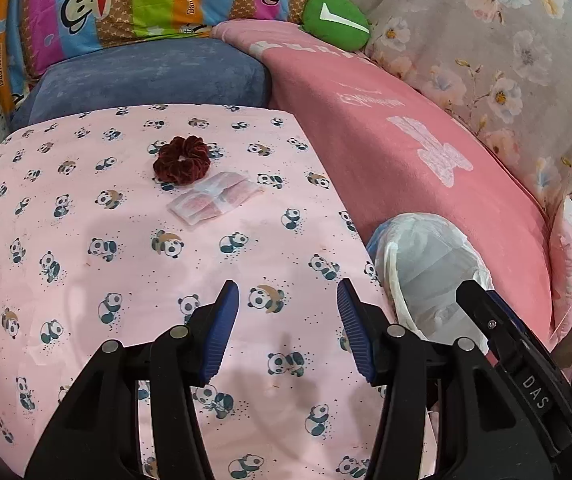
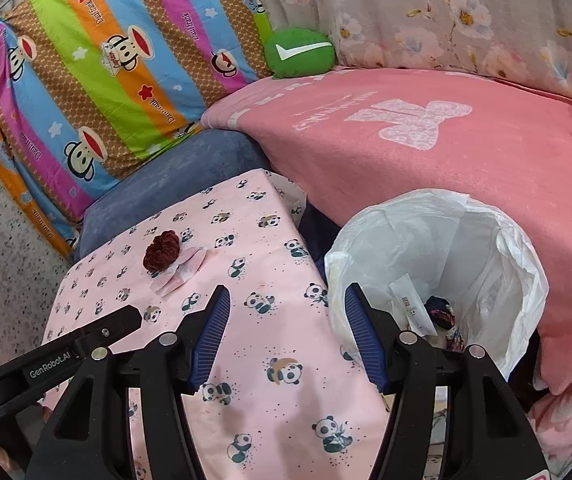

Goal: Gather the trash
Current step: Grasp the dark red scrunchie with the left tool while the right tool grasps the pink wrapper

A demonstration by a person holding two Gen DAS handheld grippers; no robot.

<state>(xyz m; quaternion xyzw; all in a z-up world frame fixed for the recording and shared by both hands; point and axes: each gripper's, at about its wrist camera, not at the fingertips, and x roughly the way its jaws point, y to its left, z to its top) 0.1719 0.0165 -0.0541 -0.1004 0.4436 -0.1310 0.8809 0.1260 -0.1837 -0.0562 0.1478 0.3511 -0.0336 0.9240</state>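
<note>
A flat clear wrapper with pink contents (image 1: 213, 200) (image 2: 179, 274) lies on the pink panda-print cloth (image 1: 85, 272) (image 2: 269, 344), touching a dark red scrunchie (image 1: 181, 159) (image 2: 160, 255) just behind it. My left gripper (image 1: 288, 328) hovers over the cloth nearer than both, open, nothing between its blue pads. My right gripper (image 2: 286, 334) is open too, empty, above the cloth's right edge beside the bin. The bin with a white bag liner (image 2: 438, 264) (image 1: 426, 272) stands to the right of the cloth and holds paper scraps and a dark wrapper (image 2: 440, 312).
A pink blanket (image 1: 406, 152) (image 2: 446, 160) covers the bed behind the bin. A blue cushion (image 1: 145, 76) (image 2: 177, 176), a striped monkey-print pillow (image 1: 125, 0) (image 2: 97, 72), a green plush (image 1: 336, 20) (image 2: 300, 53) and a floral quilt (image 1: 506, 48) lie further back. Speckled floor (image 2: 17, 264) is left.
</note>
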